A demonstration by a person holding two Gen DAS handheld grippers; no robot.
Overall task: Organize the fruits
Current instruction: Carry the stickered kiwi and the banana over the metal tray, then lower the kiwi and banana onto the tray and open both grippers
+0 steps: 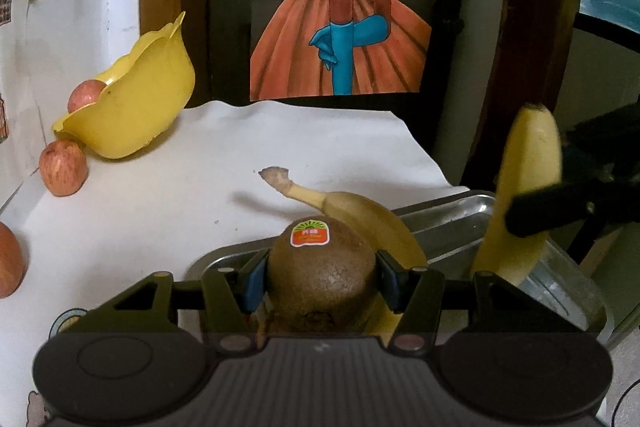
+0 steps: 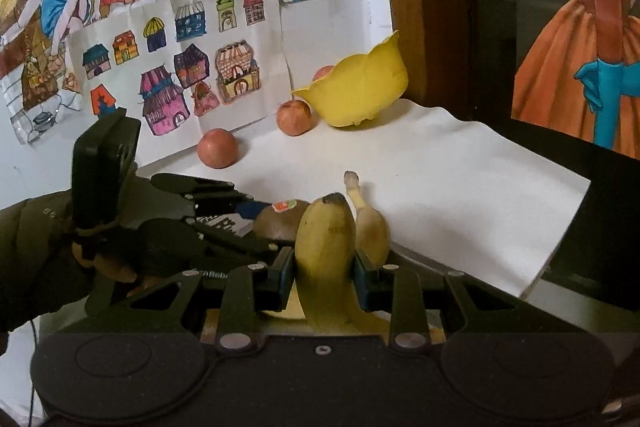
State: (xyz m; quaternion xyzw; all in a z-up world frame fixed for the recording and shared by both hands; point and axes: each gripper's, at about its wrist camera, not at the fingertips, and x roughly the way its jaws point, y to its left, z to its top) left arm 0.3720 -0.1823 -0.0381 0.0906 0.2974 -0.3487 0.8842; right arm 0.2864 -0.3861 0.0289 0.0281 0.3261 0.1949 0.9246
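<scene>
Brown kiwi (image 1: 322,275) clamped in left gripper (image 1: 320,281) | banana (image 2: 326,251) clamped in right gripper (image 2: 325,277)

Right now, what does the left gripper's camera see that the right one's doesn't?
Only the left view shows the metal tray under the fruit and the kiwi squeezed in the left gripper. Only the right view shows the drawing of little houses, a dark sleeve, and the right gripper clamping a banana. Both show the yellow bowl, apples beside it, and a second banana lying flat.
</scene>
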